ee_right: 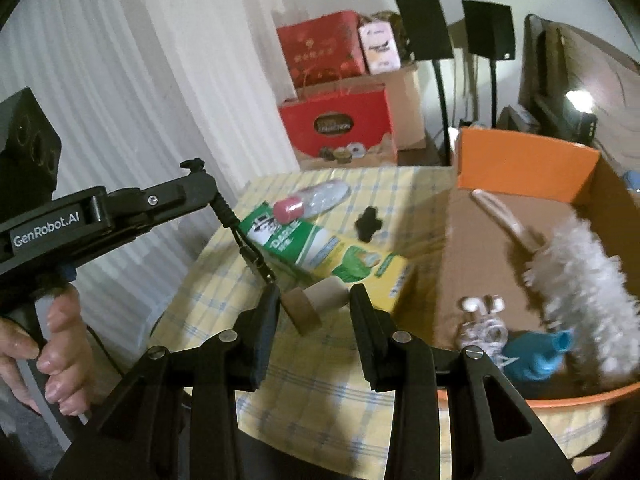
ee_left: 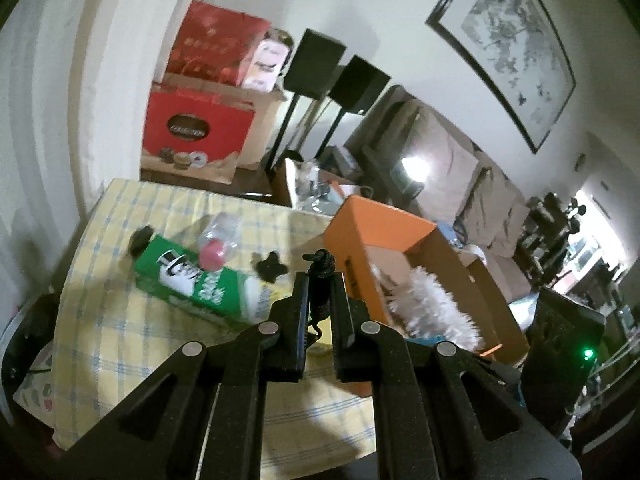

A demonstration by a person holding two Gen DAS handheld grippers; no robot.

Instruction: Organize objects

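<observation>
My left gripper (ee_left: 320, 284) is shut on a black braided cord with a clip (ee_left: 321, 288), held above the yellow checked table (ee_left: 120, 320); in the right wrist view the cord (ee_right: 240, 236) hangs from it at left. My right gripper (ee_right: 314, 300) is open, just above a small cardboard roll (ee_right: 308, 304). A green and yellow carton (ee_left: 192, 280) (ee_right: 320, 248) lies flat on the table. A clear bottle with a pink cap (ee_left: 218, 244) (ee_right: 312, 200) lies behind it. An orange box (ee_left: 380, 236) (ee_right: 520, 160) at right holds a white duster (ee_right: 588, 280).
Two small black pieces (ee_left: 270, 266) (ee_left: 140, 238) lie on the cloth. The box also holds a blue item (ee_right: 536, 356) and clear plastic (ee_right: 484, 328). Red gift boxes (ee_right: 340, 120), speaker stands (ee_right: 428, 32) and a sofa (ee_left: 460, 168) stand beyond the table.
</observation>
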